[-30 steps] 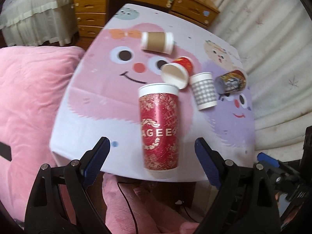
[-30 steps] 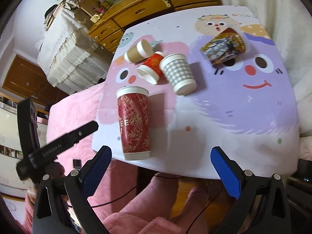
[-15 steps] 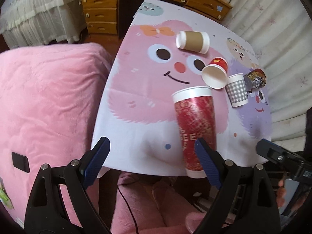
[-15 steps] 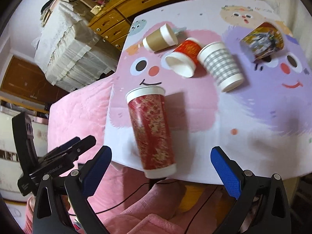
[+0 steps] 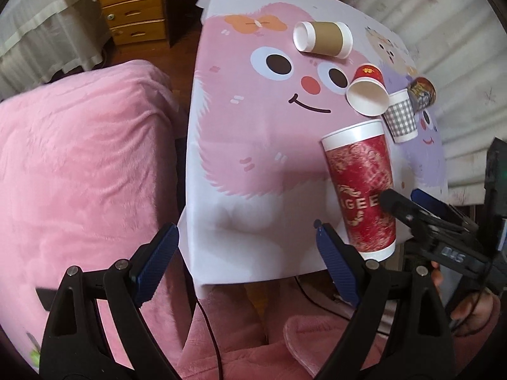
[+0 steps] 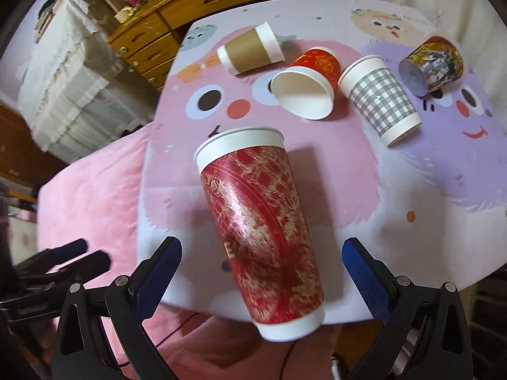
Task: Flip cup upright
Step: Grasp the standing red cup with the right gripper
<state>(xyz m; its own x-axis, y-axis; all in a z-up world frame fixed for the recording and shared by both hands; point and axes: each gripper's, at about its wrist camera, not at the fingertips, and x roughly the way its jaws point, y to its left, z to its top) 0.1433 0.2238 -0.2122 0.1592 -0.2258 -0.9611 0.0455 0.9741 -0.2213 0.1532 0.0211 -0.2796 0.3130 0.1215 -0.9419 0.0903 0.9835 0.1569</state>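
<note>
Right now both grippers hang off the near edge of the table [image 6: 443, 247], over a pink-clad lap. Right gripper [image 6: 261, 264] jaws spread wide, holding nothing; tall red cup [image 6: 263, 234] sits between its blue fingertips [image 6: 158, 269] in that view, not touching either pad. Left gripper [image 5: 247, 264] also wide, nothing in it, pointed at bare cloth left of the cup; pink blanket [image 5: 82, 164] butts against the table's left edge. In the left view the tall red cup [image 5: 364, 190] sits to the right of the left gripper, with the right gripper's [image 5: 412, 202] black tip crossing in front of its lower part.

Cup stands near the front edge, wide white rim toward the table's middle; upright or lying I cannot tell for sure. Open cloth lies on both sides of it. Farther back, four cups lie on their sides: brown cup [image 6: 250, 52], small red cup [image 6: 309, 87] mouth toward the viewer, grey checked cup [image 6: 380, 101] just beside it, patterned cup [image 6: 434, 63] toward the right edge. Wooden drawers [image 6: 149, 50] stand beyond the far edge.
</note>
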